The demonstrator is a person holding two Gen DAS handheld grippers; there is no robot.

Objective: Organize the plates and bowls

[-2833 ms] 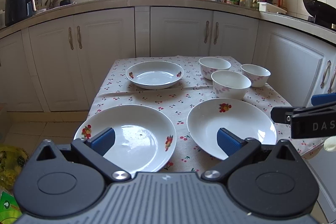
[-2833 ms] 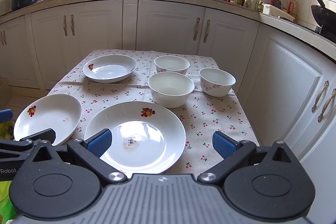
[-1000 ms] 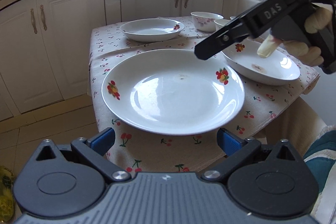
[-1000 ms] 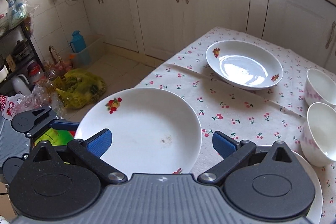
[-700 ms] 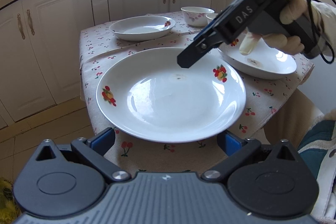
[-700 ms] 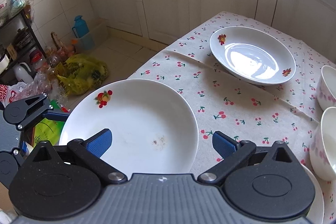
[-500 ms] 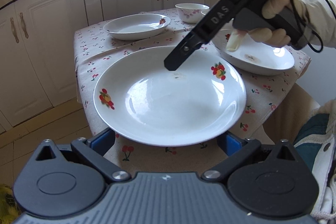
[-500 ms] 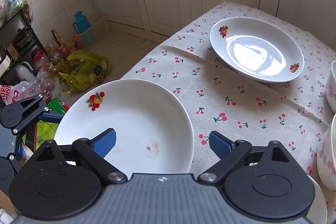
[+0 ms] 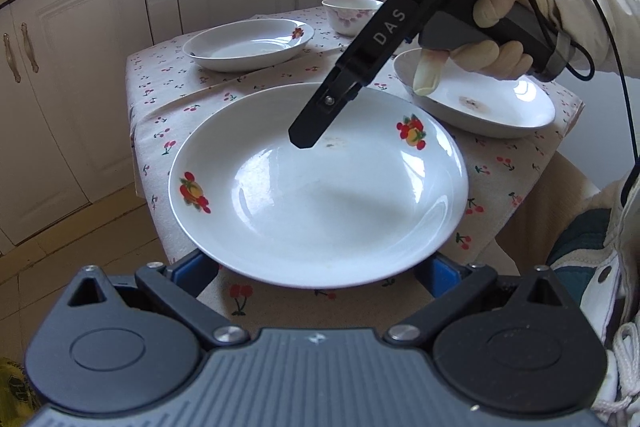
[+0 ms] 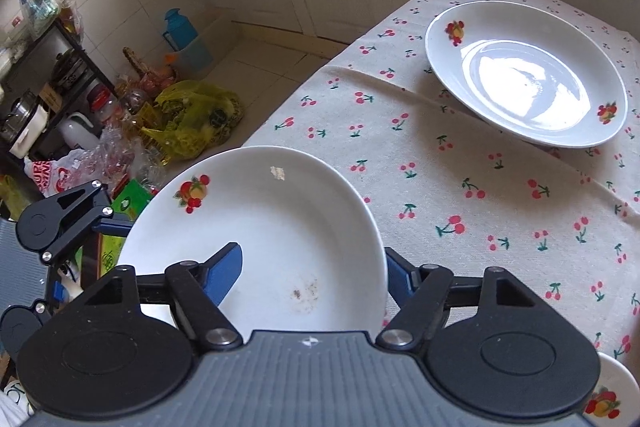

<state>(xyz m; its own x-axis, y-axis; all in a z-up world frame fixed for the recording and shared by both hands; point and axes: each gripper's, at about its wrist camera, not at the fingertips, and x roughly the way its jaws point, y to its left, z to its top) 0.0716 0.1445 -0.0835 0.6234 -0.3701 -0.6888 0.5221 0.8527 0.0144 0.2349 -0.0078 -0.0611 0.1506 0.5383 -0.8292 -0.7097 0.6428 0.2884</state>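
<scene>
A white plate with fruit prints [image 9: 320, 195] [image 10: 272, 227] lies at the table's near left corner, faintly stained. My right gripper [image 10: 312, 255] straddles its rim: one blue pad lies inside the plate, the other sits against the outside of the rim, and the jaws are closing on it. In the left wrist view the right gripper [image 9: 304, 139] reaches down over the plate's far side from a gloved hand [image 9: 492, 39]. My left gripper [image 9: 316, 279] stands open, with both pads partly hidden under the plate's near rim.
A second stained plate [image 9: 480, 103] lies to the right, and a deeper plate [image 9: 248, 45] [image 10: 528, 75] and a bowl [image 9: 352, 15] stand farther back on the cherry tablecloth [image 10: 460, 187]. Bags [image 10: 192, 115] and a cluttered shelf [image 10: 40, 87] crowd the floor beyond the table's left edge.
My right gripper has swung from the right plate over to the left plate, dipped, and narrowed its jaws around the rim. The left gripper's pads have slipped under the near rim.
</scene>
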